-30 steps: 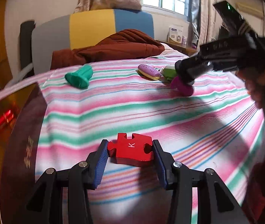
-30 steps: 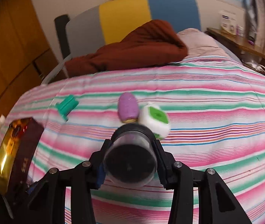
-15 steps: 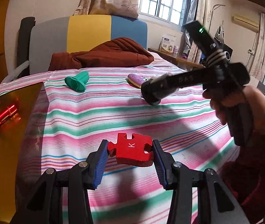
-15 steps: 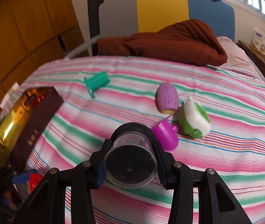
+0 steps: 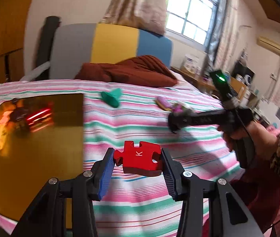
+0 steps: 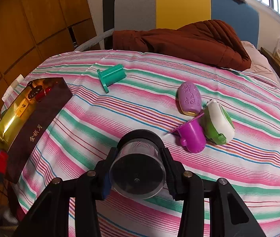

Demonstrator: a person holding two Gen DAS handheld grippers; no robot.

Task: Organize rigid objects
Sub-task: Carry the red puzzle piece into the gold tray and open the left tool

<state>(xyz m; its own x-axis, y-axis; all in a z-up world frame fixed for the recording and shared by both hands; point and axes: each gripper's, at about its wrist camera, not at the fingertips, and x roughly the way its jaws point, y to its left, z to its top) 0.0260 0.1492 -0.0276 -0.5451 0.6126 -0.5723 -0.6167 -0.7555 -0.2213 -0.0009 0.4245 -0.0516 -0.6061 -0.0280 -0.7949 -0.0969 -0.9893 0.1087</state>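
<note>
Both grippers loaded above the striped bed.
Left gripper (image 5: 138,159) pinches a red puzzle piece (image 5: 139,158) between its fingers; right gripper (image 6: 138,169) clamps a clear cup (image 6: 138,169), purple cup (image 6: 192,137) just ahead-right.

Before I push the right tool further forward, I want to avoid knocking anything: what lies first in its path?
Probably bare striped bedsheet first; further on, the brown blanket. The magenta cup lies just right of that line, though depth is unclear.
</note>
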